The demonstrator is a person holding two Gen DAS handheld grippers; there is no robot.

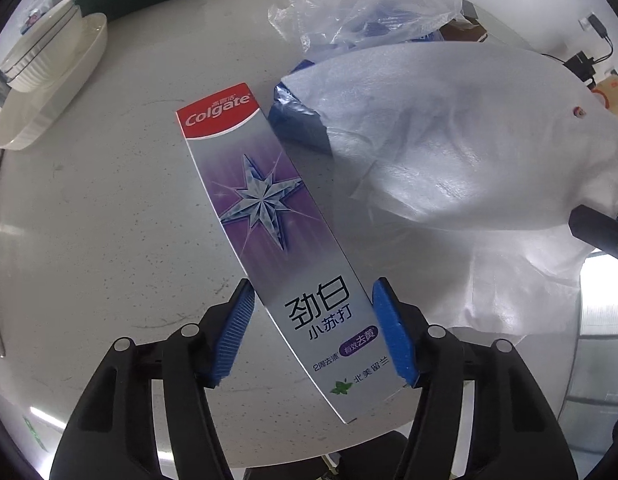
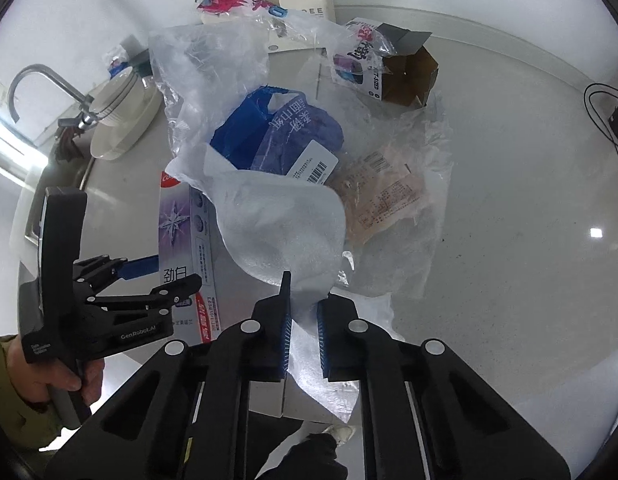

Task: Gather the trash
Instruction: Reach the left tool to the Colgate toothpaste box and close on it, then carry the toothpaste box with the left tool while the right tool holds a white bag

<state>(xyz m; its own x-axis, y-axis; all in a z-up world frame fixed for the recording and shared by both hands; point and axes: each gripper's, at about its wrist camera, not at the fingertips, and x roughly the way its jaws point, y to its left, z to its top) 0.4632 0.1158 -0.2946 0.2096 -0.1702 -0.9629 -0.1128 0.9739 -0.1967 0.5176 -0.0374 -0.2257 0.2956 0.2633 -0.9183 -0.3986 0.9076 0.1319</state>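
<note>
A silver and purple Colgate toothpaste box (image 1: 269,208) lies slanted on the pale counter (image 1: 109,220). My left gripper (image 1: 311,290) points down over its near end, and both blue pads press its long edges. In the right wrist view the same gripper (image 2: 165,276) straddles the box (image 2: 177,220) at the left. A white foam sheet (image 2: 281,224) lies crumpled over the trash pile. My right gripper (image 2: 305,320) is shut on its near edge, the foam pinched between the pads. In the left wrist view the foam (image 1: 449,140) fills the right side and hides what is under it.
Under the foam lie a blue plastic pack (image 2: 285,136), a clear bag (image 2: 205,64) and a pinkish wrapper (image 2: 385,204). An open carton (image 2: 405,76) stands behind. Stacked bowls in a dish (image 1: 49,80) sit by the faucet (image 2: 33,80). A cable (image 2: 605,120) runs at the right.
</note>
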